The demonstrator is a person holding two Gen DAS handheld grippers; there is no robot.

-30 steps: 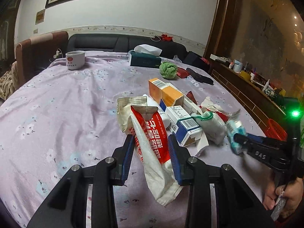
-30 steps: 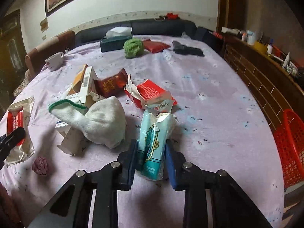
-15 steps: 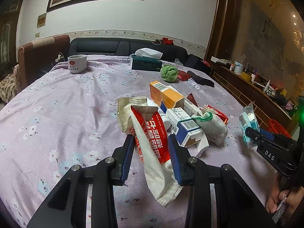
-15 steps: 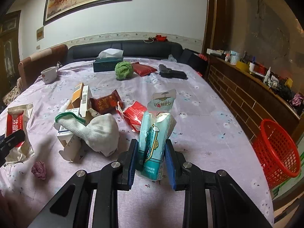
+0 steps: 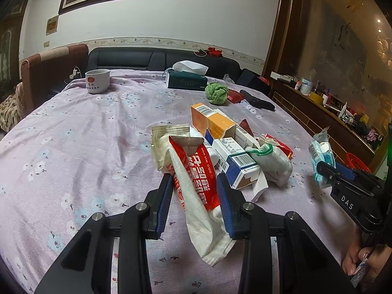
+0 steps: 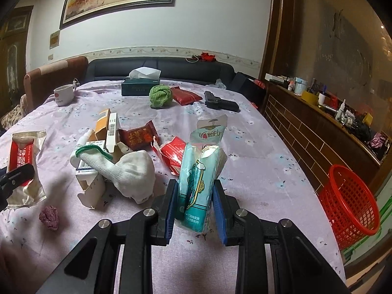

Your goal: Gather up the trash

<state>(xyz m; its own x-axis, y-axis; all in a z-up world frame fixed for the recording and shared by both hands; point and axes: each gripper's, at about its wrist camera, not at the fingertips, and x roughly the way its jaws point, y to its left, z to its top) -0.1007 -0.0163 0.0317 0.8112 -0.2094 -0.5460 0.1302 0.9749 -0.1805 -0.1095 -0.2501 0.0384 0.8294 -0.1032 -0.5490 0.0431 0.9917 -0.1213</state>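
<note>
Carrying two wrappers to red basket (image 6: 350, 203), judging by grips. Right gripper (image 6: 193, 204) clamped on teal pack (image 6: 199, 178), held above table, basket off table edge to right of it. Left gripper (image 5: 193, 204) clamped on red-white wrapper (image 5: 198, 183), farther from basket. Swing right over basket rim first, part jaws only above opening. Watch dangling wrapper tail near box pile (image 5: 232, 152).

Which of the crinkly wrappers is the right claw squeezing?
The teal wrapper with the cartoon, pinched upright in the right claw. The red-and-white wet-wipe wrapper is in the left claw, and the dark red one lies flat.
</note>
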